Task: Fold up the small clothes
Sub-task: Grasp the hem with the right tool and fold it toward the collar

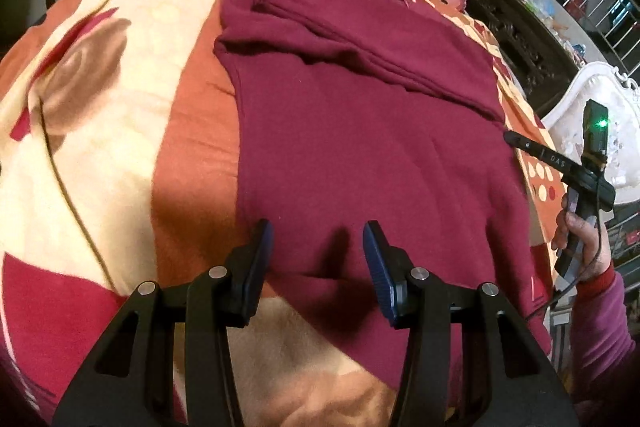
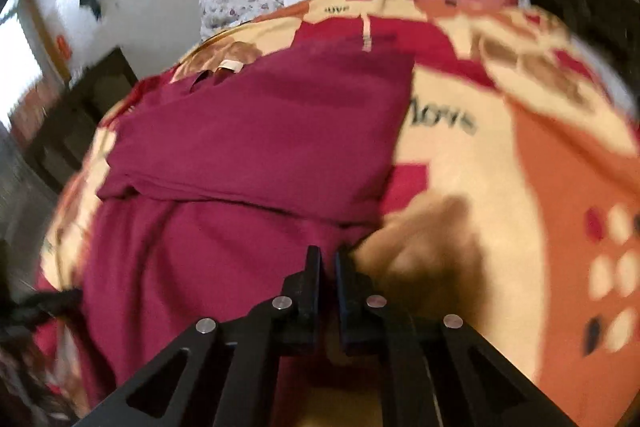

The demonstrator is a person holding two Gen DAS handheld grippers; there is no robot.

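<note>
Blanket (image 1: pixel 100 99) in orange, cream and red covers the bed, and the maroon garment (image 1: pixel 360 131) lies spread on it, its far part already doubled over into a thick band, its near part flat with a few soft creases. Knit looks heavy and limp. Both near corners likely need lifting together and level, so the next fold lands square on that band. Left gripper (image 1: pixel 318 247) hovers spread over the near-left hem, pinching nothing. Right gripper (image 2: pixel 328 267), blurred, is pressed together at the garment's near-right edge, apparently on cloth.
</note>
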